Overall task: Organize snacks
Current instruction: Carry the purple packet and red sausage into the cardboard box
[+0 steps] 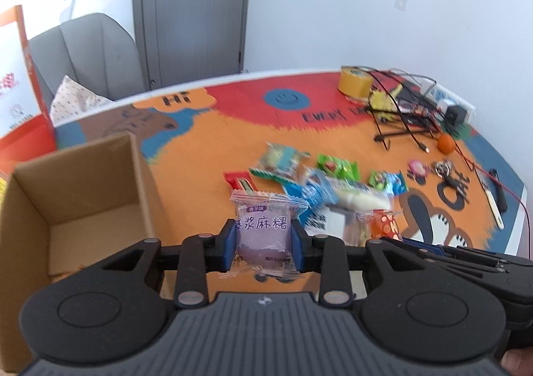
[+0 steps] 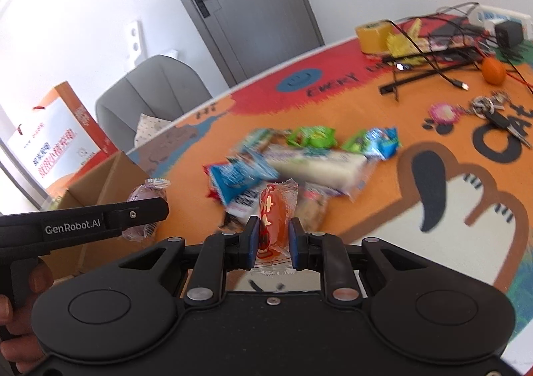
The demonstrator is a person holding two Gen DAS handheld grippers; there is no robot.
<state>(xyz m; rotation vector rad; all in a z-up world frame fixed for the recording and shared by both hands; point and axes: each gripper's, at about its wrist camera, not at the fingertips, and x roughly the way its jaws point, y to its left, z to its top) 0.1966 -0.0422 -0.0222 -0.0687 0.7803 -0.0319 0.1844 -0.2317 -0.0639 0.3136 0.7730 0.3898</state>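
My left gripper is shut on a purple mochi packet, held above the table just right of the open cardboard box. My right gripper is shut on an orange-red snack packet, lifted over the near edge of the snack pile. That pile of blue, green and white packets lies on the colourful mat. In the right wrist view the left gripper and its purple packet appear at the left, beside the box.
A tape roll, cables and a black stand, an orange ball and keys crowd the table's far right. A grey chair and an orange-white bag stand beyond the left edge.
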